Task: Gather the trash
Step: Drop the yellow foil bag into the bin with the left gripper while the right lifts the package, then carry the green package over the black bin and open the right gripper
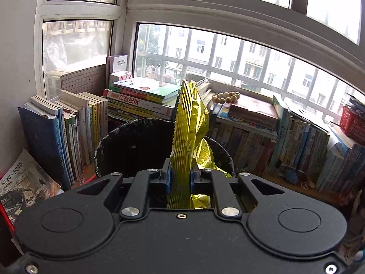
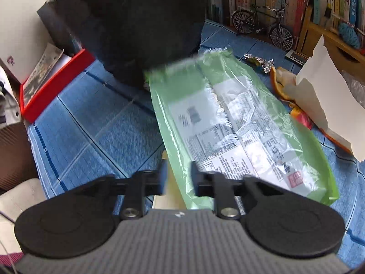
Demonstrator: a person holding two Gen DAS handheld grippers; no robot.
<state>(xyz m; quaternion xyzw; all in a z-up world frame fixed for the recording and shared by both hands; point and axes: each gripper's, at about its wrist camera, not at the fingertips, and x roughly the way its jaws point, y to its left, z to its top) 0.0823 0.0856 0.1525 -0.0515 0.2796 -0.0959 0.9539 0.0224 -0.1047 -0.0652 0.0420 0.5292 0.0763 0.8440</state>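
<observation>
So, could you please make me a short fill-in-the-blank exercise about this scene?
1. The left gripper is shut on a ___ snack bag.
2. The bin in front of it has a ___ liner.
3. The right gripper holds a ___ plastic wrapper.
4. A miniature ___ stands before the books.

Missing words: yellow; black; green; bicycle

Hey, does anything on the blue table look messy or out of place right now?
Yes. Litter lies loose on the blue table beside the black bin: a crumpled foil wrapper, orange peel and torn white paper. The right hand-held gripper grips a green wrapper.
</observation>
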